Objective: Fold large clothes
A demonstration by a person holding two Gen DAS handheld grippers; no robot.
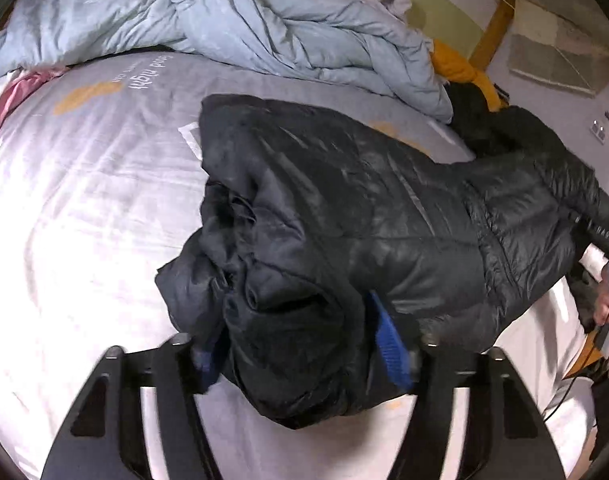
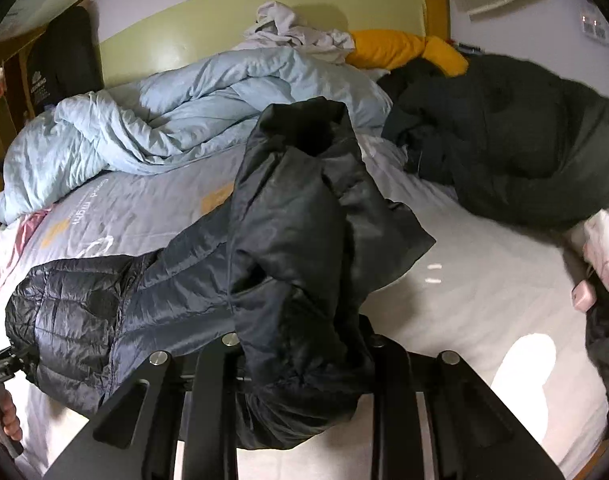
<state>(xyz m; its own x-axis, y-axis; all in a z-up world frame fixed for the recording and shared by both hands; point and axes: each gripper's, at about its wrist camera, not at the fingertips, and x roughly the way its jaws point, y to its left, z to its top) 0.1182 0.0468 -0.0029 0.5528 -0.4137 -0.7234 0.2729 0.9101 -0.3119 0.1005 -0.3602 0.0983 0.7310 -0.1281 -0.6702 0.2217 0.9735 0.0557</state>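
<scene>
Left wrist view: we see the black puffer jacket (image 1: 344,208) stretched across the bed (image 1: 84,200), one bunched end right at our left gripper (image 1: 300,340). The blue pads (image 1: 388,340) stand about half apart with a thick wad of shiny quilted cloth between them; the right-hand pad lies against the fabric, but we cannot tell whether the wad is truly pinched or only resting there. The far end of the jacket runs off to the right edge, where a hand (image 1: 604,300) shows. A crumpled pale blue duvet (image 1: 224,20) lies behind, apart from the jacket.

Right wrist view: the right gripper (image 2: 304,364) is narrowed onto a fold of the same jacket (image 2: 296,240), which humps up over the fingers and drapes down both sides, so we judge it gripped and lifted off the sheet. A second dark coat (image 2: 524,140) sits well apart on the right.

Handling, as we judge it: light, soft, puffy, with a slick shell that slides and springs back. Take hold at seams, hem or collar, gathering a full layer, not loose outer skin.
</scene>
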